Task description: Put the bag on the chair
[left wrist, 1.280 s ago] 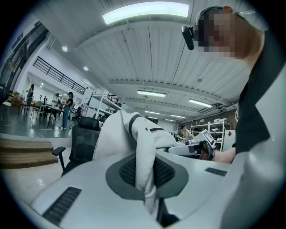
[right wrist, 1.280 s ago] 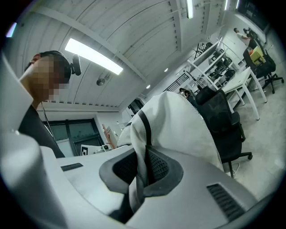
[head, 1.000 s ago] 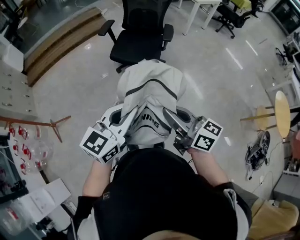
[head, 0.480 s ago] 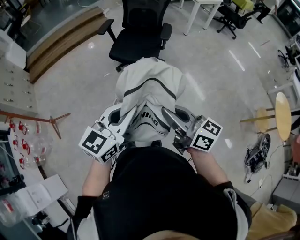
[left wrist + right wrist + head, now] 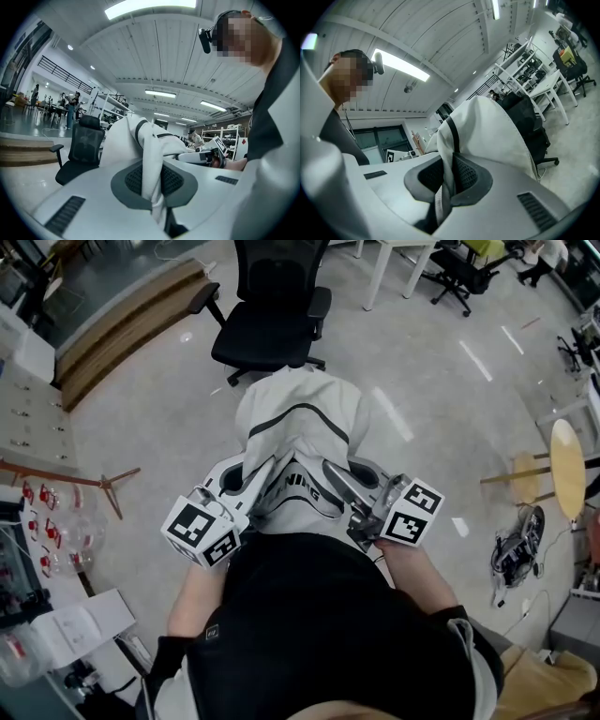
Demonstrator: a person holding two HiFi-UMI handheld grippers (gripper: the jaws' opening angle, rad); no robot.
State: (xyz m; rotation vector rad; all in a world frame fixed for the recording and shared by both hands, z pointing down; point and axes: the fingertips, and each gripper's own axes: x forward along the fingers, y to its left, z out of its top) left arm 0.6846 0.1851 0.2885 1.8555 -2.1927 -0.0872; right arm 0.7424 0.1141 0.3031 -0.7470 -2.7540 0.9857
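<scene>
A white fabric bag [image 5: 302, 432] with dark trim and lettering hangs in the air in front of the person, held up from both sides. My left gripper [image 5: 255, 472] is shut on a fold of the bag [image 5: 151, 173] at its left edge. My right gripper [image 5: 330, 476] is shut on a strap-like fold of the bag [image 5: 446, 180] at its right edge. The black office chair [image 5: 267, 320] stands on the floor just beyond the bag, seat facing me; it also shows as the chair [image 5: 79, 152] left of the bag and the chair [image 5: 529, 126] behind it.
A white table [image 5: 398, 263] and another black chair [image 5: 459, 273] stand at the top right. A wooden step [image 5: 122, 324] runs along the upper left. A round wooden stool [image 5: 562, 465] and tangled cables [image 5: 514, 545] lie right. Boxes and red parts [image 5: 47, 540] sit left.
The bag and both grippers have moved forward toward the black chair, whose seat is now close above the bag's top in the head view. Both grips are unchanged.
</scene>
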